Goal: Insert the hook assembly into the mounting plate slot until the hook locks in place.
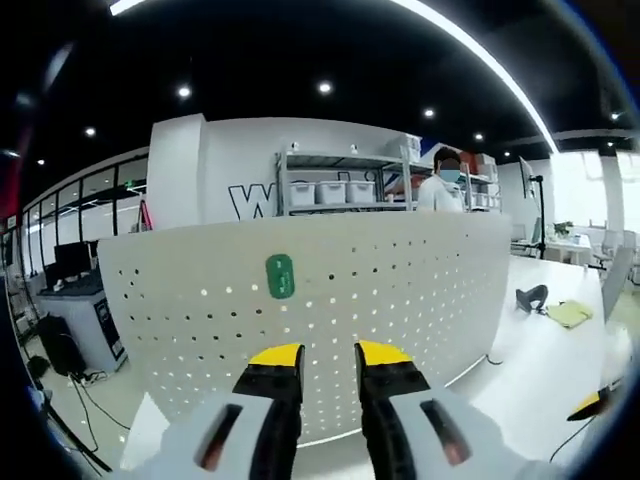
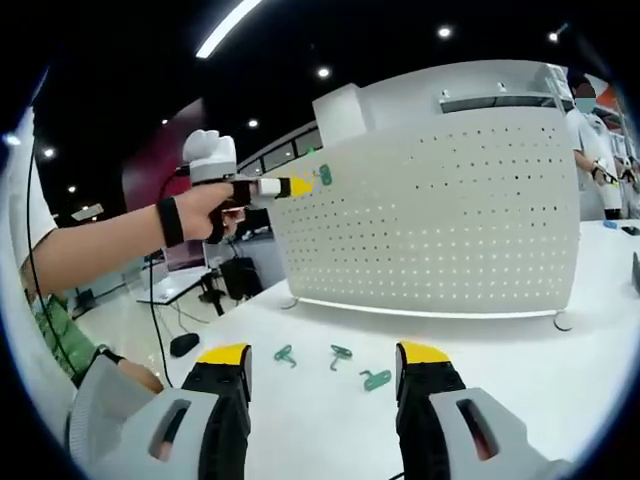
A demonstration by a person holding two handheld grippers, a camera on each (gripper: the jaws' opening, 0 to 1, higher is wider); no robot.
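A white perforated mounting plate (image 1: 400, 280) stands upright on the white table (image 1: 540, 360). One green hook (image 1: 280, 276) sits on its face, up and left of my left gripper (image 1: 330, 355). Its yellow-tipped jaws stand a little apart with nothing between them. In the right gripper view a hand holds the left gripper (image 2: 300, 185) just short of the green hook (image 2: 325, 176) near the upper left corner of the plate (image 2: 450, 220). Three loose green hooks (image 2: 340, 354) lie on the table between the wide-open jaws of my right gripper (image 2: 325, 353).
A person (image 1: 440, 185) stands behind the plate by shelves with bins (image 1: 330, 190). A black object (image 1: 530, 296) and a yellow item (image 1: 568, 313) lie on the table to the right. A black mouse-like thing (image 2: 184, 344) lies at the table's left edge.
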